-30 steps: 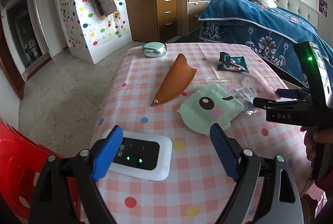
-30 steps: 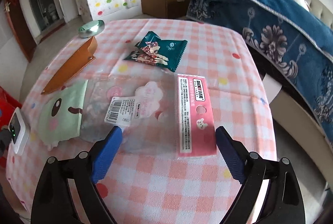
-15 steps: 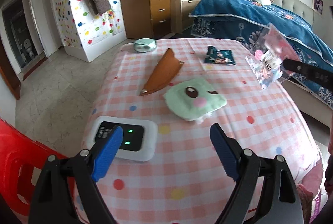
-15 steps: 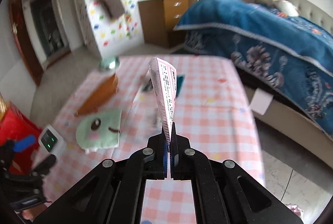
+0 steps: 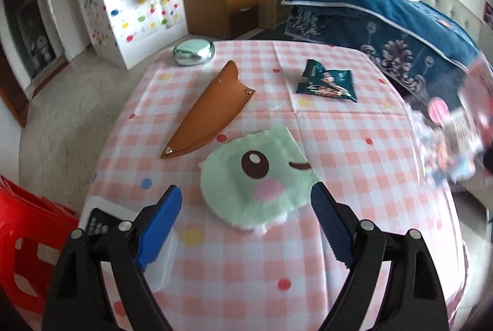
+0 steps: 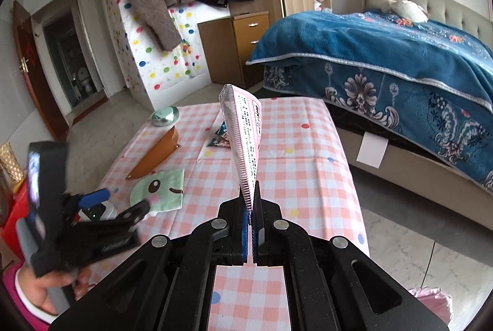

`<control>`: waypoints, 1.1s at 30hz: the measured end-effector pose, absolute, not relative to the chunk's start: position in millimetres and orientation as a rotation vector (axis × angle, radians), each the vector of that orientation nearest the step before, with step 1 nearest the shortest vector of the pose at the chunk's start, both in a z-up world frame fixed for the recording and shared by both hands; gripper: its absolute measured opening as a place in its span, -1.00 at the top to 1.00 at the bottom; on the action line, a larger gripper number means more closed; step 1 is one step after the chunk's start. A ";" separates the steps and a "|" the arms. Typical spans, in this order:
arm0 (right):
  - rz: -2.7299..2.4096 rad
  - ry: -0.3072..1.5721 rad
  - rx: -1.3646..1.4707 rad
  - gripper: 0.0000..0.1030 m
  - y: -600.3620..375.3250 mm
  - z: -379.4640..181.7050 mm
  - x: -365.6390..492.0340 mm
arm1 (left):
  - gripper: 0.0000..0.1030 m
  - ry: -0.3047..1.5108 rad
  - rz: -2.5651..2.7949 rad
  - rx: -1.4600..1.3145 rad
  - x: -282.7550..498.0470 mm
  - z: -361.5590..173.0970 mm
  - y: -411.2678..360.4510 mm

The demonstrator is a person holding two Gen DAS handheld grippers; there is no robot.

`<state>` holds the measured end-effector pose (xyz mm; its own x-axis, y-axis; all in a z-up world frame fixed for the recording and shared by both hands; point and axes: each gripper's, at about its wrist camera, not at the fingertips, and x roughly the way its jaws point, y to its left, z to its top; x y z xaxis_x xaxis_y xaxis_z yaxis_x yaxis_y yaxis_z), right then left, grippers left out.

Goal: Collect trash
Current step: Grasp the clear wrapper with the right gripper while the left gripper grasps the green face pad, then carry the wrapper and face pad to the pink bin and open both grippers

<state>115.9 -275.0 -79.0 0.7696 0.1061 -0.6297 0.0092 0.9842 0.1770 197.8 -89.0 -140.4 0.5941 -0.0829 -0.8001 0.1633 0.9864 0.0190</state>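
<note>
On the left, the left gripper (image 5: 245, 209) hovers with jaws spread wide and empty over the checked table (image 5: 354, 152). The green face-printed napkin (image 5: 258, 174) lies flat just ahead between its fingers, long side running left to right. On the right, the right gripper (image 6: 250, 209) is clamped on the pink-edged plastic wrapper (image 6: 245, 140), held upright off the table.

Brown leather sheath (image 5: 209, 112) mid-table, silver round tin (image 5: 193, 52) at far-left corner, white device (image 6: 98, 211) at near-left edge; blue-blanketed bed (image 6: 385, 54) beyond.
</note>
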 end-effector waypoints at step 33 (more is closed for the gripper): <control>0.043 0.685 0.255 0.97 -289.9 -81.7 36.2 | 0.77 0.788 -0.500 0.061 85.2 -99.9 -108.4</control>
<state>36.2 -289.9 -81.7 0.7750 0.1224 -0.6200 0.0446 0.9680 0.2468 85.2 -108.4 -99.9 0.5954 -0.4080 -0.6922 0.4528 0.8820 -0.1305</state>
